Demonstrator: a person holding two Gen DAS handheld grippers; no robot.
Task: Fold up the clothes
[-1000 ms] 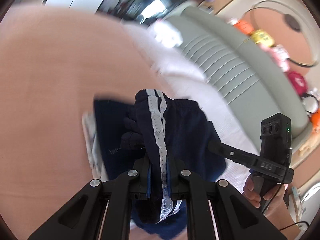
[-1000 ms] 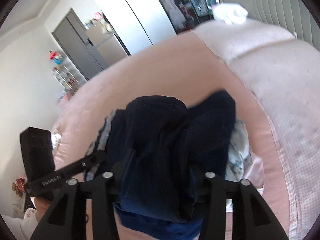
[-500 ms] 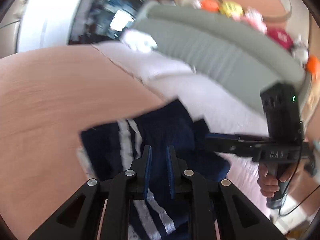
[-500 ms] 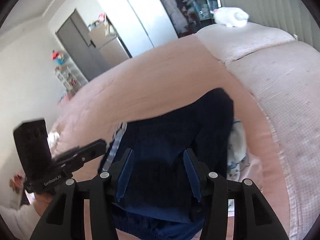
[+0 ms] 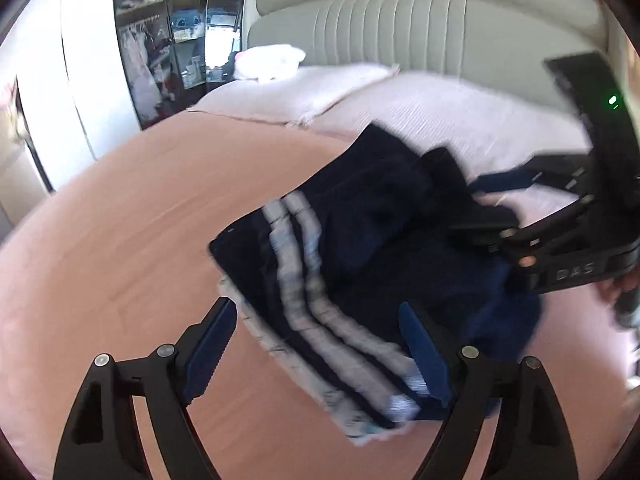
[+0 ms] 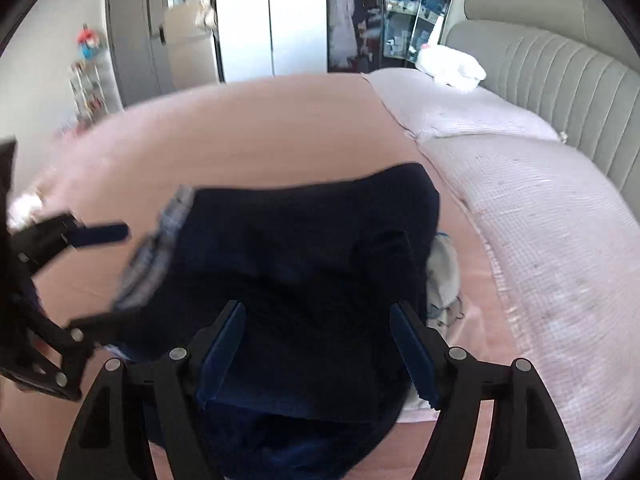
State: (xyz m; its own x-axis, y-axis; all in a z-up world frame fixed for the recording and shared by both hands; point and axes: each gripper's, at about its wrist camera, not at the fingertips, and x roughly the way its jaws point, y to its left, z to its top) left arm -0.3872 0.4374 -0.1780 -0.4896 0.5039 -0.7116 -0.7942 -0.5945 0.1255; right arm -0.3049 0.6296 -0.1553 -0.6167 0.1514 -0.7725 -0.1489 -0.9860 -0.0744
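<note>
A folded navy garment (image 5: 380, 240) with white side stripes (image 5: 296, 280) lies on the pink bedspread (image 5: 140, 220), on top of a light patterned garment (image 5: 280, 348). My left gripper (image 5: 316, 320) hangs just above its striped near edge. Its jaws are opening wide and the pads press on nothing. In the right wrist view the same navy garment (image 6: 300, 240) lies flat under my right gripper (image 6: 318, 320), whose jaws are also opening clear of the cloth. Each gripper shows in the other's view: the right gripper (image 5: 472, 208) and the left gripper (image 6: 104, 280).
Two pale pillows (image 5: 280, 96) and a grey padded headboard (image 5: 400, 28) lie beyond the clothes, with a white plush toy (image 5: 268, 62) on a pillow. A glass-fronted wardrobe (image 6: 360, 20) and grey cabinets (image 6: 136, 40) stand past the bed. Part of the person's hand (image 5: 624, 288) holds the right gripper.
Both grippers held the navy garment lifted and bunched; they have laid it flat on the light garment, let go, spread their jaws wide and drawn back a little.
</note>
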